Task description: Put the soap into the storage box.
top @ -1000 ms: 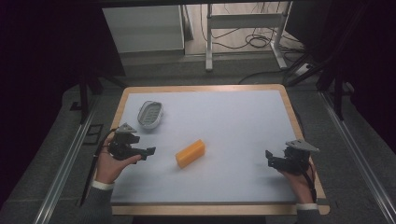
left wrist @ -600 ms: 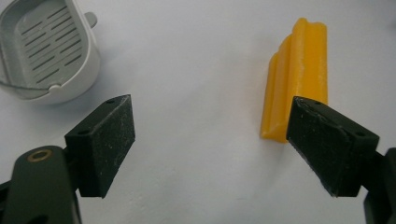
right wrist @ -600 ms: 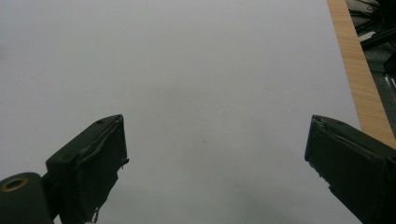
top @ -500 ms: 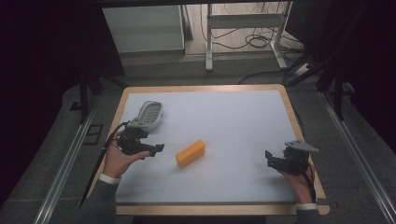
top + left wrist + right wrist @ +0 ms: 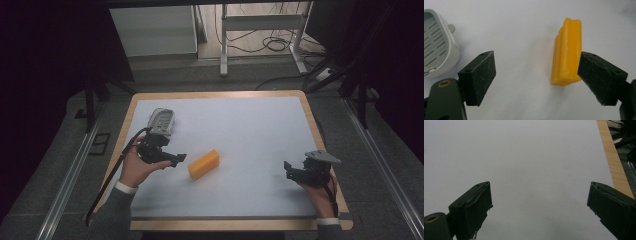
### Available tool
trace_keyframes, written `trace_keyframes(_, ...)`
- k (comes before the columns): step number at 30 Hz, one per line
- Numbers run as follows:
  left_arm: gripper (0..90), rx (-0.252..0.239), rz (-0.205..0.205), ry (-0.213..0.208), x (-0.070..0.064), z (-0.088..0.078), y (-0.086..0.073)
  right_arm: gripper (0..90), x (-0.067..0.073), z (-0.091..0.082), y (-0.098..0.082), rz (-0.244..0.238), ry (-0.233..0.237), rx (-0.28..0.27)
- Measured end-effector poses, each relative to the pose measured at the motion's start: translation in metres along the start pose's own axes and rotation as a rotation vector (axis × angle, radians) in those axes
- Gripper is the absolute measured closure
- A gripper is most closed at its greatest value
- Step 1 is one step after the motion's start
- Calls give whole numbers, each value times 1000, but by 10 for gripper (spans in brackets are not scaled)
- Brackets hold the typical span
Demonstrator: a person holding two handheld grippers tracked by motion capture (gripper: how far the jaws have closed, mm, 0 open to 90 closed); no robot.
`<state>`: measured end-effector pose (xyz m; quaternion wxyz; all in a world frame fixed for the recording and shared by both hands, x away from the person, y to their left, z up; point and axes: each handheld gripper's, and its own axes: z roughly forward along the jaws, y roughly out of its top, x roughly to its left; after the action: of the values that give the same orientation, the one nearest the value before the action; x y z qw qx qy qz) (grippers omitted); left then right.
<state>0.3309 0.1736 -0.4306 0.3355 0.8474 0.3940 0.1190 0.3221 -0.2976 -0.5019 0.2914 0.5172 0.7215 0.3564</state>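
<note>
Your left gripper point(image 5: 536, 80) is spread wide just left of the orange block point(image 5: 567, 53); your right gripper point(image 5: 539, 212) gapes empty at lower right

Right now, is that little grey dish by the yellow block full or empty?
Empty. The left gripper view shows the grey dish's bare slotted floor; the yellow block lies outside it.

Both forearms wear grey sleeves with white cuffs. The left gripper point(image 5: 172, 158) is black, its dark cable trailing back, with rough black pads on its jaws and a brass-ringed hole. The right gripper point(image 5: 292, 171) carries a grey three-cornered plate.
</note>
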Motion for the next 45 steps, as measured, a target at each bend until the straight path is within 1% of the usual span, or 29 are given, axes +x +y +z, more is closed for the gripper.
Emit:
trace_keyframes(5, 154, 14, 16, -8, -5, 6, 6, 57, 0, 1, -1, -2, 0, 0)
trace_keyframes(7, 154, 15, 9, -14, -6, 8, 8, 57, -1, 0, 0, -1, -2, -1)
trace_keyframes(13, 156, 16, 8, -25, -8, 14, 12, 57, -1, 0, 0, -4, -2, 2)
trace_keyframes(15, 156, 25, 5, -27, -8, 17, 12, 57, -1, 1, -1, -4, -2, 1)
trace_keyframes(18, 156, 36, 7, -26, -10, 20, 13, 57, -1, 1, -1, -2, -3, 5)
trace_keyframes(21, 157, 37, 17, -32, -15, 24, 15, 57, -1, 2, -1, -5, -2, 9)
trace_keyframes(27, 157, 71, 47, -45, -26, 40, 19, 57, -1, 2, -2, -4, 0, 10)
trace_keyframes(28, 164, 69, 40, -59, -28, 42, 19, 57, 0, 2, -2, -4, -1, 11)
trace_keyframes(29, 173, 69, 40, -59, -28, 42, 19, 57, 0, 2, -2, -4, -1, 11)
trace_keyframes(30, 173, 70, 32, -72, -28, 46, 20, 57, -1, 2, -2, -6, 0, 10)
trace_keyframes(32, 176, 98, 28, -62, -28, 55, 19, 57, -1, 2, -2, -4, -2, 11)
trace_keyframes(35, 178, 112, 33, -79, -31, 64, 18, 57, -1, 3, -2, -6, -2, 13)
trace_keyframes(37, 181, 128, 38, -82, -33, 70, 17, 57, -1, 3, -2, -7, -3, 14)
trace_keyframes(39, 182, 144, 39, -76, -34, 75, 16, 57, 0, 4, -3, -7, -2, 16)
trace_keyframes(40, 186, 144, 39, -76, -34, 75, 16, 57, 0, 4, -3, -8, -2, 16)
trace_keyframes(42, 192, 155, 40, -78, -36, 82, 15, 57, 0, 4, -3, -9, -2, 16)
trace_keyframes(45, 215, 155, 36, -76, -38, 86, 14, 57, 0, 4, -3, -8, -2, 15)
